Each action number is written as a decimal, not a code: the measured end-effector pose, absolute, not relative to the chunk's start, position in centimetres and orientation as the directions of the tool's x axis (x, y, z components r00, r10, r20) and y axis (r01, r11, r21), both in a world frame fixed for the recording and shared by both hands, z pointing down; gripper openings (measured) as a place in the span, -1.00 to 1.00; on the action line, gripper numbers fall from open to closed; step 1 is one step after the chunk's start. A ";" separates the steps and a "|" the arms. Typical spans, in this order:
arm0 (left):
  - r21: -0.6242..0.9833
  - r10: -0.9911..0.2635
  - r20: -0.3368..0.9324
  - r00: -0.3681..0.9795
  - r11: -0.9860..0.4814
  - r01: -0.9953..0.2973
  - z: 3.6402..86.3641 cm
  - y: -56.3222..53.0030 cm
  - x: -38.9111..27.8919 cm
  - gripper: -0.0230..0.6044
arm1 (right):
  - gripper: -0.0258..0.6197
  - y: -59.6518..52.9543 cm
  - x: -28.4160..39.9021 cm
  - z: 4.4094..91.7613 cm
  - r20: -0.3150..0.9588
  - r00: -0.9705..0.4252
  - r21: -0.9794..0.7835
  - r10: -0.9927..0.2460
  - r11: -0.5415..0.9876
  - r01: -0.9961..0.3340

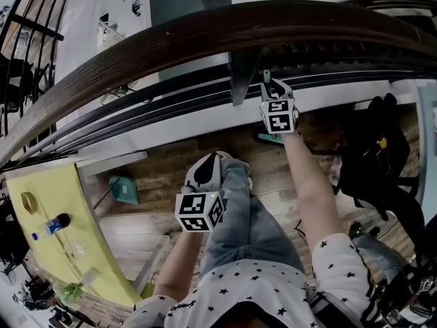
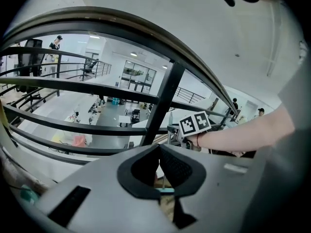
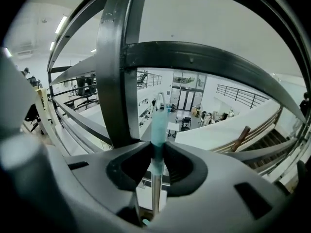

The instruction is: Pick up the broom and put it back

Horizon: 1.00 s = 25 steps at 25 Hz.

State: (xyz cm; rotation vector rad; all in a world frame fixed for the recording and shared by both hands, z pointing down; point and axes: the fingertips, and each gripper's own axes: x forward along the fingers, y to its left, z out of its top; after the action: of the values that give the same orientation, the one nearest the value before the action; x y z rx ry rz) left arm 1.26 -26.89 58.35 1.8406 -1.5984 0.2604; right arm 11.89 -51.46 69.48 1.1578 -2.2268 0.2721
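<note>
The broom has a teal grip (image 3: pixel 158 120) on a thin metal shaft (image 3: pixel 156 191). It stands upright against the dark railing post (image 3: pixel 118 67). My right gripper (image 3: pixel 158 147) is shut on the teal grip. In the head view the right gripper (image 1: pixel 273 89) is up at the railing, with the broom's teal head (image 1: pixel 268 139) on the floor below it. My left gripper (image 1: pixel 213 158) hangs lower, over the person's jeans, jaws shut and holding nothing. In the left gripper view its pads (image 2: pixel 158 148) meet, and the right gripper's marker cube (image 2: pixel 195 124) shows beyond.
A wooden handrail (image 1: pixel 205 36) over dark bars crosses ahead, with an open drop to a lower floor behind it. A teal dustpan (image 1: pixel 124 189) lies on the wood floor at left. A yellow table (image 1: pixel 51 203) stands at far left and a black backpack (image 1: pixel 375 159) at right.
</note>
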 end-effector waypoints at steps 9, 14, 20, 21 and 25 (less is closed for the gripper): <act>0.358 -0.795 0.565 0.222 -0.006 -0.934 58.7 -28.3 0.8 -0.89 | -0.67 -53.6 11.3 70.2 0.612 -0.434 0.097 -0.662 0.607 -0.789; 0.357 -0.792 0.568 0.222 -0.005 -0.934 58.9 -28.7 0.9 -0.89 | -0.67 -53.9 11.4 70.5 0.613 -0.436 0.088 -0.659 0.605 -0.791; 0.360 -0.795 0.563 0.226 -0.010 -0.933 58.7 -28.9 0.9 -0.89 | -0.66 -54.0 11.3 70.6 0.616 -0.426 0.097 -0.662 0.600 -0.794; 0.360 -0.796 0.562 0.226 -0.011 -0.933 58.6 -28.9 0.9 -0.89 | -0.66 -54.0 11.3 70.6 0.618 -0.422 0.100 -0.663 0.598 -0.795; 0.359 -0.798 0.558 0.227 -0.014 -0.933 58.4 -28.7 1.0 -0.89 | -0.55 -53.6 11.4 70.5 0.625 -0.425 0.088 -0.655 0.599 -0.796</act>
State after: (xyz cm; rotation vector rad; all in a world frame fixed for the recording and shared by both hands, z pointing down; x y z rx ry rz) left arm 1.00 -28.71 58.38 1.8348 -1.5970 0.2577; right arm 11.40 -53.59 70.45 1.1416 -2.2032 0.2929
